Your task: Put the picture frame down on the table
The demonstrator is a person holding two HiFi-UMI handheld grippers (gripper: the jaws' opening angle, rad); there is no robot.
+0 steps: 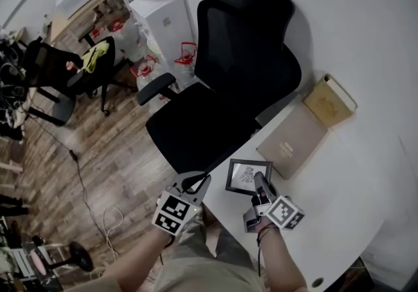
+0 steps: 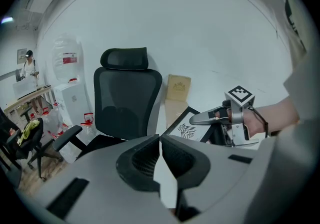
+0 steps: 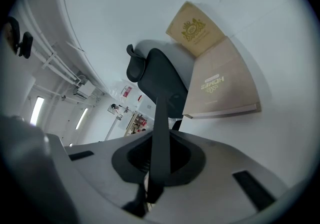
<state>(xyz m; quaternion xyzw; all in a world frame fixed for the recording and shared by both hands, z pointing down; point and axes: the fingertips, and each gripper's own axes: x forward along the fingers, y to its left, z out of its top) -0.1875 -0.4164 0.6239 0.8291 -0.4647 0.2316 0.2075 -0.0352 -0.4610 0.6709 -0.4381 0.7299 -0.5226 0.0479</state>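
The picture frame (image 1: 247,175) is black with a line drawing on white. It is near the white table's (image 1: 366,173) near left corner, and my right gripper (image 1: 260,181) is shut on its right edge. In the right gripper view the frame (image 3: 161,118) shows edge-on as a thin dark strip pinched between the jaws. The left gripper view shows the frame (image 2: 189,129) tilted low over the table, with the right gripper (image 2: 195,119) on it. I cannot tell whether it touches the tabletop. My left gripper (image 1: 202,181) is shut and empty, left of the frame at the table's edge.
A black office chair (image 1: 228,75) stands close against the table's left side. A flat tan box (image 1: 292,140) and a gold booklet (image 1: 330,100) lie further back on the table. Water jugs and white boxes (image 1: 160,16) stand on the wooden floor beyond.
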